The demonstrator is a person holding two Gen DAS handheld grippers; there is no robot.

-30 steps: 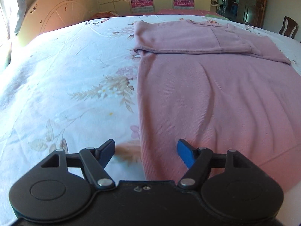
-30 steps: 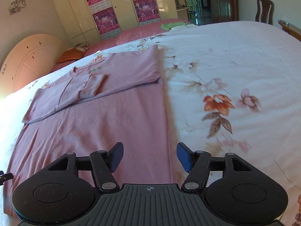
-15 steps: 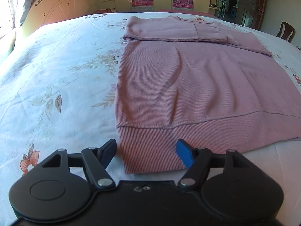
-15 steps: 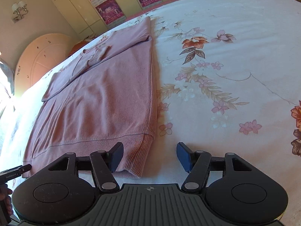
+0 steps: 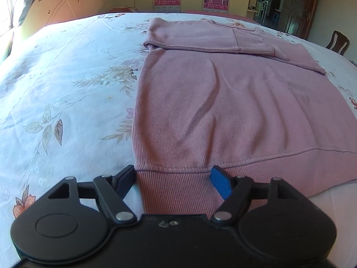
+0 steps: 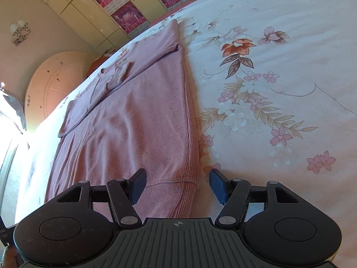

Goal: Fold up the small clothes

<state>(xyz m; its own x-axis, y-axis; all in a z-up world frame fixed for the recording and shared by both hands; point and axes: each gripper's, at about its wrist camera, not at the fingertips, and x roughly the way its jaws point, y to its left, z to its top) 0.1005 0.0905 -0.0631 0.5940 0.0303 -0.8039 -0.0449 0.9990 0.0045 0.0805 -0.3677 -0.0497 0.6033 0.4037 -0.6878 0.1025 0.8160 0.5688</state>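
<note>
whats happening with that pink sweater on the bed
A person with a claw in each hand is partway through folding the pink sweater, which lies flat on the floral bedsheet with its sleeves already folded across the top. The left claw and right claw each straddle a bottom corner of the ribbed hem. Both are open, not yet gripping it.

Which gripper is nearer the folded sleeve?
Neither clearly. Both grippers sit at the sweater's bottom hem, far from the sleeve: left gripper at one corner, right gripper at the other.
</note>
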